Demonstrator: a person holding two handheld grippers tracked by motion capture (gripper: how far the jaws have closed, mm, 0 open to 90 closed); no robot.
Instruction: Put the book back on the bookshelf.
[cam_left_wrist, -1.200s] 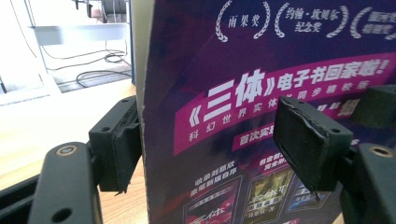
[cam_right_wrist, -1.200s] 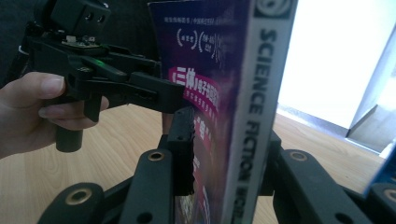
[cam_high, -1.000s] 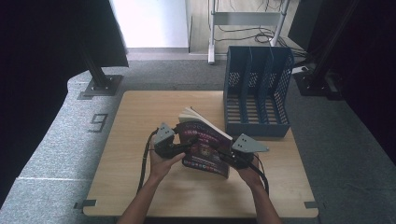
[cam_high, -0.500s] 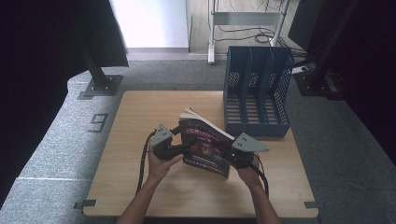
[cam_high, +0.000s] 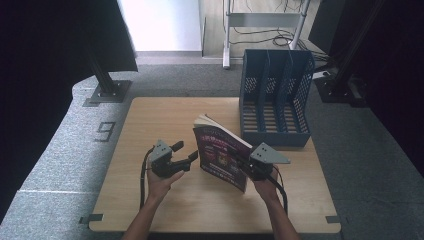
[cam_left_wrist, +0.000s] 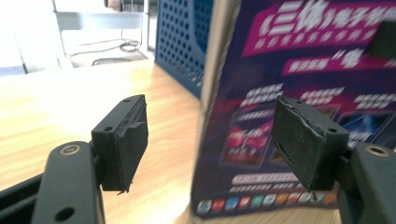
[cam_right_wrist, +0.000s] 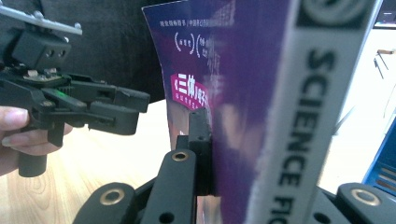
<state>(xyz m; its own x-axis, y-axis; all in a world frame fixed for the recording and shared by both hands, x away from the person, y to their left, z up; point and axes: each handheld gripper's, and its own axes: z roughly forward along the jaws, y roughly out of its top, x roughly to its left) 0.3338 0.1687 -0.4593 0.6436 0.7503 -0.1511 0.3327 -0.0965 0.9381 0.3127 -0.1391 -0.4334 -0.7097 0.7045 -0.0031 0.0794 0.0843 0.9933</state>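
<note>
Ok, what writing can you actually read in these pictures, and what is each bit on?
"SCIENCE FI", cut off at the frame edge: white spine of the book, right gripper view.
"三体", followed by smaller characters too blurred to read: pink banner on the book's cover, left gripper view.
"9": marked on the grey floor left of the table, high view.
All other small print on the cover: too blurred to read.

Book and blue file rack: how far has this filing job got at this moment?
Done: the book stands upright on the table, clamped at its spine by the right gripper. In hand: the left gripper is open beside the cover, not touching it. Left: the book probably still has to go into the rack, whose slots look empty; it sits in front of the rack, outside any slot.
</note>
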